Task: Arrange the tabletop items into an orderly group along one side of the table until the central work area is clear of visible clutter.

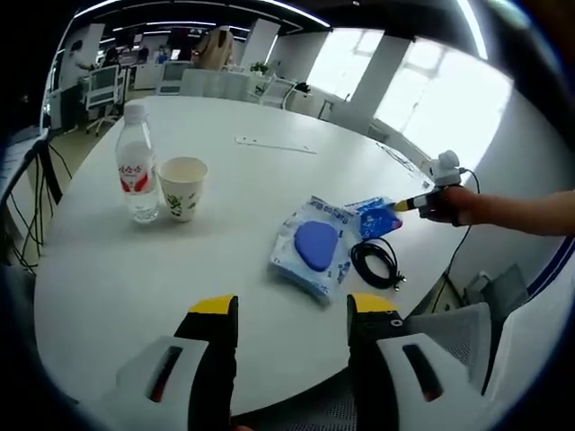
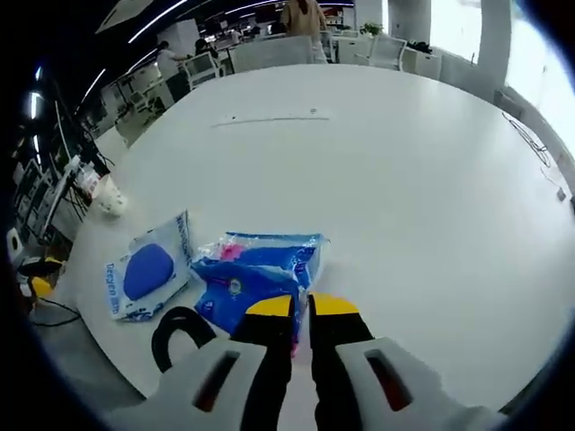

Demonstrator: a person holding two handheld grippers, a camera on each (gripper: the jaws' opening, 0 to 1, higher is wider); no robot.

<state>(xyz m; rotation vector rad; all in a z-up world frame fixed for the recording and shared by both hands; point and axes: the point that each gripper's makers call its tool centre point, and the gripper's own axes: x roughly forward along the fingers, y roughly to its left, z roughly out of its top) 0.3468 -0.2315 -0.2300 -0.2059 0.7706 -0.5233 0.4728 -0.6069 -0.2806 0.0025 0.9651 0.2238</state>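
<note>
While my right gripper [image 2: 301, 310] clenches the crinkly blue plastic packet [image 2: 256, 269] on the white bench [image 2: 404, 197], my left gripper [image 1: 292, 310] hovers with jaws released

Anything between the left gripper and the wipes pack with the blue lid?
Nothing visible. Bare table lies between the open left gripper and the wipes pack. The coiled black cable sits beside the pack, toward the table edge, off the approach line.

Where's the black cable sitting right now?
In the left gripper view the coiled black cable lies near the table edge, just right of the blue wipes pack. In the right gripper view it sits lower left, below that pack.
</note>
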